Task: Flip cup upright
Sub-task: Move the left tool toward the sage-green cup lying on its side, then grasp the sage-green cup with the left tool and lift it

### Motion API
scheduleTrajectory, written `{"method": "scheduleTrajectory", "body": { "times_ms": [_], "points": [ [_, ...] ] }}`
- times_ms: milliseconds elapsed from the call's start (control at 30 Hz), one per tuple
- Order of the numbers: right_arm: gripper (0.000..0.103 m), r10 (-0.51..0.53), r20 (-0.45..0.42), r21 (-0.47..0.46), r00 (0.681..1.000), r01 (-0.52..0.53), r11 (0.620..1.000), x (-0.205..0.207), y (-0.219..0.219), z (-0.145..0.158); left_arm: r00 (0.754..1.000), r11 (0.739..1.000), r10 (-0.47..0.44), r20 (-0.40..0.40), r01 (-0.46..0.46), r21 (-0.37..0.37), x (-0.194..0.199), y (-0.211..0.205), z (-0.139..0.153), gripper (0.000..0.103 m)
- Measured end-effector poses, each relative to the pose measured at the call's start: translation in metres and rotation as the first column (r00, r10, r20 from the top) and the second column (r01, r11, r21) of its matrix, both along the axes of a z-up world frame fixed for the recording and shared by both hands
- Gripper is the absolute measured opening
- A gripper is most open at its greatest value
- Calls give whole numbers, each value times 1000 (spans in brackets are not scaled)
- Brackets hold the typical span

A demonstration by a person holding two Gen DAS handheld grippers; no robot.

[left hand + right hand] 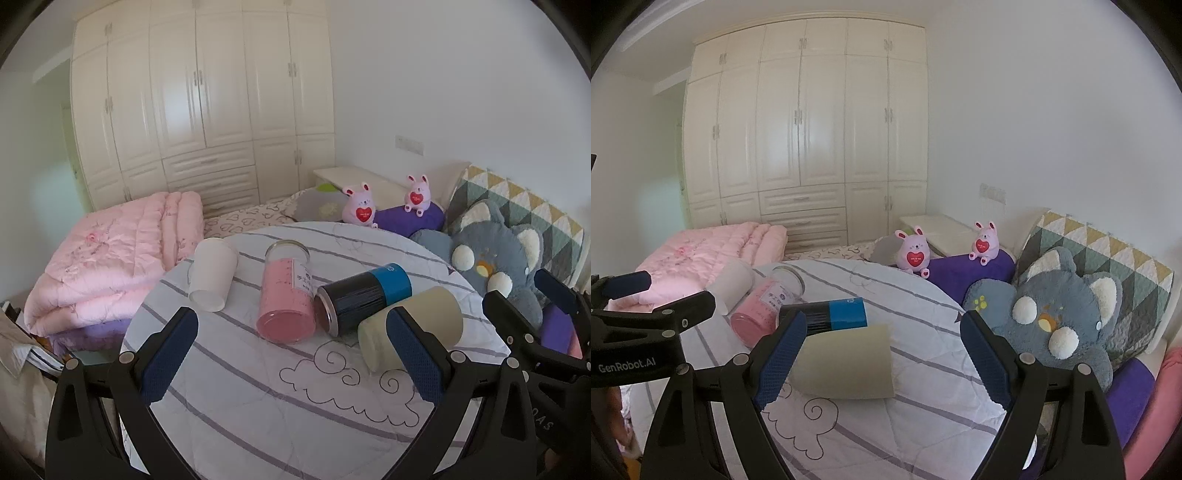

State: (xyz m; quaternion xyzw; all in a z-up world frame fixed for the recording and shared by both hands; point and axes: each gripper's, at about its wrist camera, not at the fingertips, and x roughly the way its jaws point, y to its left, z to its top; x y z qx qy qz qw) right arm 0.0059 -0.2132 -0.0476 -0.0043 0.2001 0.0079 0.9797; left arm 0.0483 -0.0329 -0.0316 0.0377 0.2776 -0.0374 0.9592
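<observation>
Several cups lie on their sides on a round table with a striped white cloth [258, 387]: a white cup [212, 277], a pink clear cup [286, 295], a black and blue cup [364, 295] and a pale yellow-green cup [424, 321]. My left gripper [291, 350] is open and empty above the table's near part. My right gripper [882, 354] is open, its fingers on either side of the pale cup [849, 362], not touching it. The black and blue cup [838, 314] and the pink cup [761, 306] lie beyond it. The right gripper also shows at the right in the left wrist view [532, 302].
A folded pink quilt [110, 266] lies on the bed at left. A grey plush cushion [495, 258], two pink rabbit toys [360, 208] and purple pillows sit at right. A cream wardrobe [203, 92] stands behind.
</observation>
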Motion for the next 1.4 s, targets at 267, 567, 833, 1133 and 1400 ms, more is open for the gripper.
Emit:
{"method": "scheduleTrajectory", "body": {
  "times_ms": [267,567,833,1133,1400],
  "points": [
    [86,-3,3,11,1000,3,1000,7,-6,-2,999,1000,0,39,0,0,2,-1,7,103],
    [86,-8,-6,34,1000,8,999,13,-14,-7,999,998,-29,24,27,53,15,-5,8,103],
    [86,-22,-36,51,999,23,998,22,-23,-13,992,971,-115,-51,123,207,29,-34,-4,103],
    [86,-25,-89,70,996,31,997,35,-35,-24,958,890,-259,-122,286,354,37,-68,-18,103],
    [86,-17,-136,97,991,31,995,45,-46,-35,928,843,-314,-201,370,390,48,-94,-32,103]
  ]
}}
